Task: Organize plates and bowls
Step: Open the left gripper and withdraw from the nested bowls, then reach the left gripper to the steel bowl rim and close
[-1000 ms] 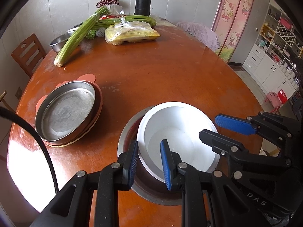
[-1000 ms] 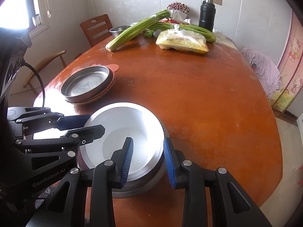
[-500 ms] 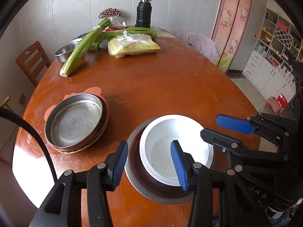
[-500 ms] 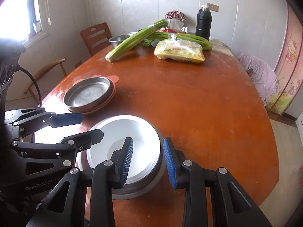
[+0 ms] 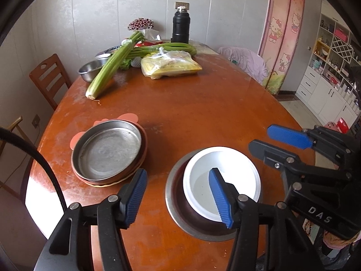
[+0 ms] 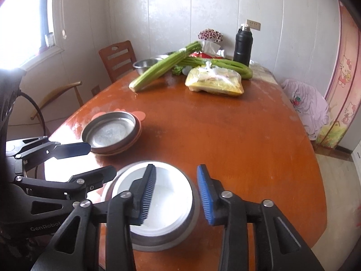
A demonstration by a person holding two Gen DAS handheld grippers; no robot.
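A white bowl sits inside a steel bowl near the table's front edge; both also show in the right wrist view, white bowl and steel bowl. A steel plate lies on a stack of plates at the left, also in the right wrist view. My left gripper is open and empty above the bowls' left rim. My right gripper is open and empty above their right rim; it shows in the left wrist view.
At the far end of the round wooden table lie celery stalks, a bagged food pack, a steel bowl and a black flask. A wooden chair stands at the left.
Both grippers have opened and let go of the white bowl's rim, then lifted back and away. The white bowl now rests in the steel bowl.
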